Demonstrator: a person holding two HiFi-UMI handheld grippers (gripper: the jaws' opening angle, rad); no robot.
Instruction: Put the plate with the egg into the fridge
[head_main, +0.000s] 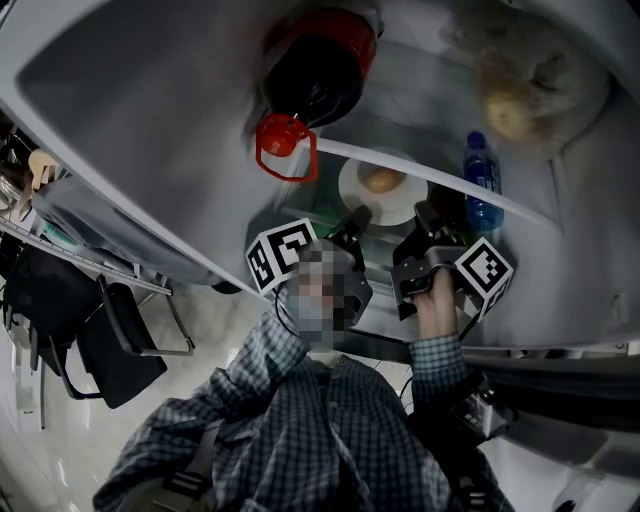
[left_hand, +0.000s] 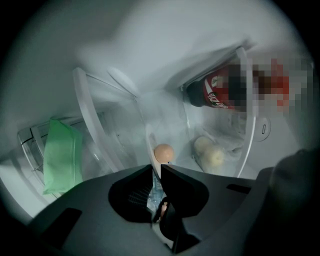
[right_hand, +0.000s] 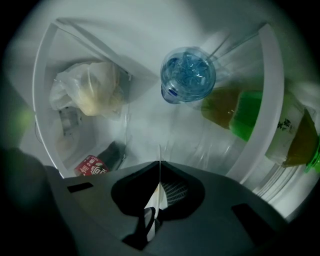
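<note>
A white plate (head_main: 400, 205) with a brown egg (head_main: 381, 181) on it sits inside the fridge, just under a glass shelf edge (head_main: 440, 176). My left gripper (head_main: 355, 220) holds the plate's near left rim and my right gripper (head_main: 425, 222) is at its right rim. In the left gripper view the jaws (left_hand: 155, 170) are shut on the plate's thin rim (left_hand: 151, 145), with the egg (left_hand: 163, 152) just beyond. In the right gripper view the jaws (right_hand: 160, 172) are shut on the plate's rim (right_hand: 160, 155), seen edge-on as a thin white line.
A cola bottle (head_main: 320, 60) with a red ring (head_main: 286, 150) lies on the shelf above. A blue bottle (head_main: 483, 180) stands right of the plate, a bag of food (head_main: 530, 90) above it. A green packet (left_hand: 62, 155) and a green-labelled bottle (right_hand: 250, 115) also sit inside.
</note>
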